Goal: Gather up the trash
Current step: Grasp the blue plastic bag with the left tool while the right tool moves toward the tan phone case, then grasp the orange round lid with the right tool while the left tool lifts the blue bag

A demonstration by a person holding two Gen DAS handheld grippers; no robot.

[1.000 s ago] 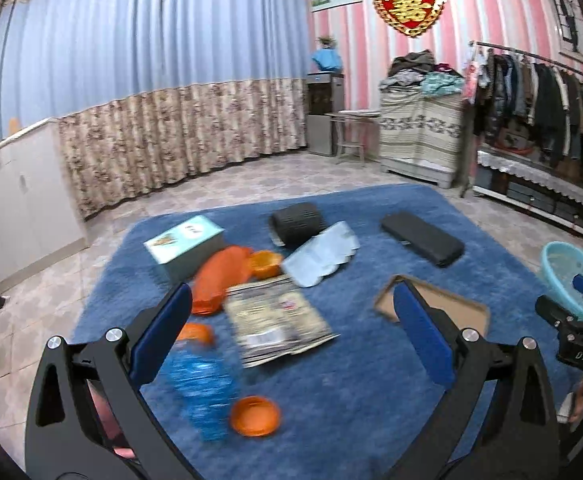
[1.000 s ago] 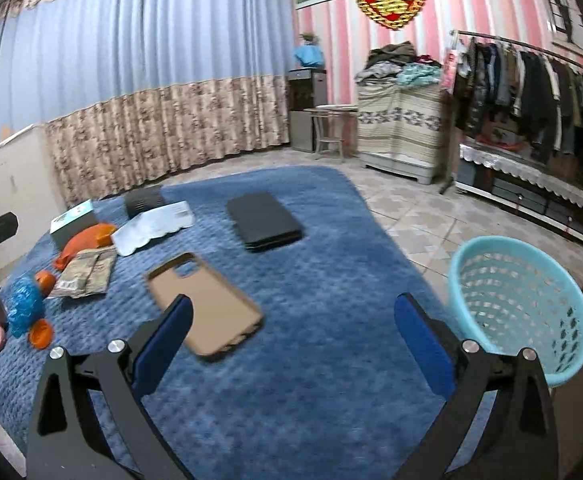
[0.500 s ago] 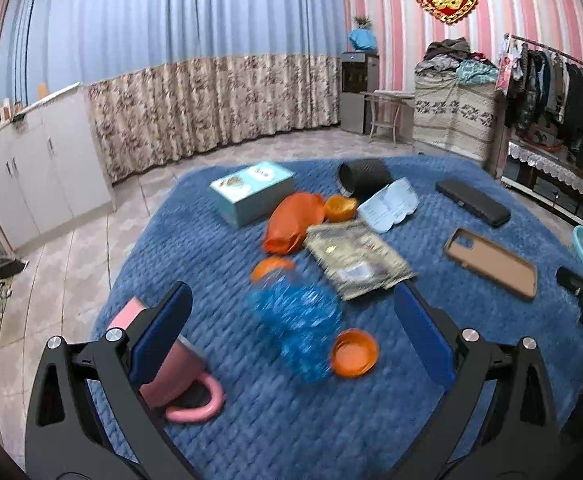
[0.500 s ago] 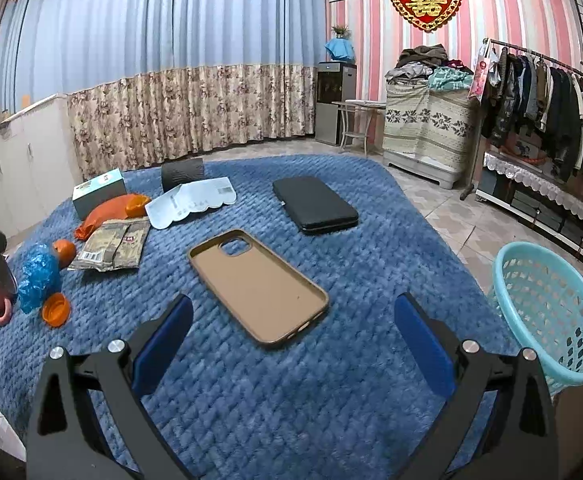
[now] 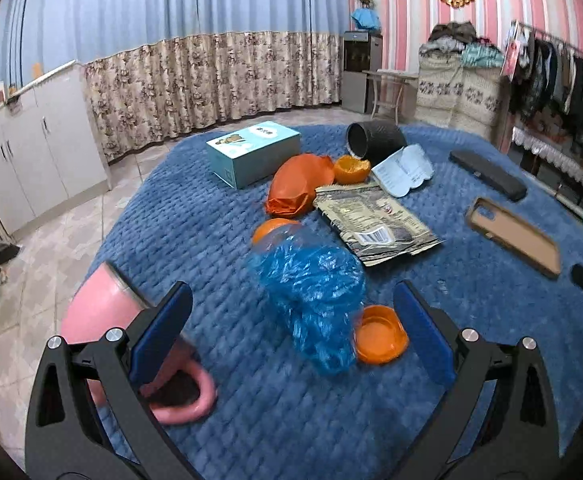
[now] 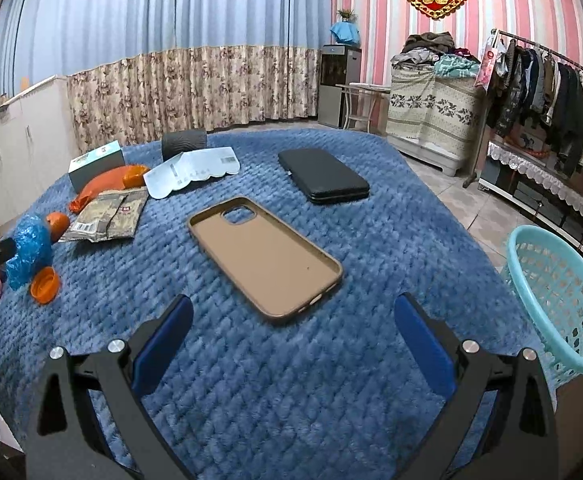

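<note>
Looking along the left gripper point(image 5: 291, 332), the left wrist view shows both fingers spread wide and empty above a blue quilted worktop point(image 5: 211, 216). Between them, close ahead, lies a crumpled blue bag point(image 5: 311, 280), with an orange cap point(image 5: 380, 340) touching its right side and an orange peel point(image 5: 269, 229) just behind it. A pink mug point(image 5: 103, 312), seen only in this view as a whole body, lies on its side behind the left finger, which hides part of it. Farther back: an orange wrapper point(image 5: 297, 184), a flat foil packet point(image 5: 375, 224), a teal box point(image 5: 253, 152), a black cup point(image 5: 375, 140) on its side, a white paper point(image 5: 403, 170), a black case point(image 5: 487, 174) and a tan phone case point(image 5: 515, 236). The basket is cut off at the right edge, and the blue bag is motion-blurred.

The right wrist view shows the right gripper point(image 6: 291, 340), likewise wide and empty, above the tan phone case point(image 6: 263, 252). Only here is the light-blue basket point(image 6: 559, 300) seen almost whole, standing on the floor beside the worktop's right edge. The trash cluster sits far left: blue bag point(image 6: 27, 250), orange cap point(image 6: 45, 285), foil packet point(image 6: 107, 216), orange wrapper point(image 6: 99, 188). The left gripper's dark tip intrudes at the left edge, covering most of the mug.
</note>
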